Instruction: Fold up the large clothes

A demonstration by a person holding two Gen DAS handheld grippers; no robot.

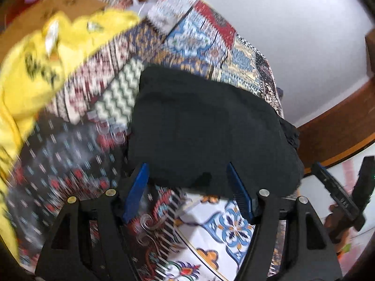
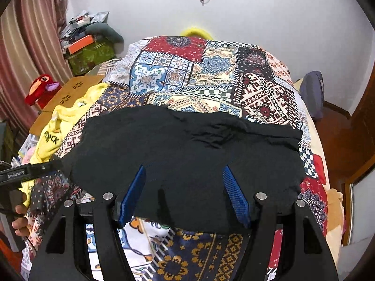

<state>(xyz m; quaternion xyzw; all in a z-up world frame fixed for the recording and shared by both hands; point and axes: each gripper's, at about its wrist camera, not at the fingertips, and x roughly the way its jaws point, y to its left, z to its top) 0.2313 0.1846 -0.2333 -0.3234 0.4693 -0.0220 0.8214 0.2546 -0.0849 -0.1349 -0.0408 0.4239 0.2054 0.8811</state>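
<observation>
A black garment [image 2: 187, 149] lies spread across a patchwork bedspread [image 2: 211, 75]; it also shows in the left wrist view [image 1: 206, 126]. My right gripper [image 2: 185, 171] is open, its blue pads over the garment's near edge, with nothing between them. My left gripper [image 1: 187, 168] is open above the garment's near left edge, empty; this view is blurred. The left gripper also shows at the left edge of the right wrist view [image 2: 30, 171], and the right gripper at the right edge of the left wrist view [image 1: 339, 187].
A yellow shirt [image 2: 58, 126] lies crumpled at the bed's left side, also in the left wrist view [image 1: 39, 65]. A wooden lap table [image 2: 70, 93], a red plush toy [image 2: 42, 89] and piled boxes [image 2: 89, 46] stand left. A dark pillow [image 2: 311, 93] sits right.
</observation>
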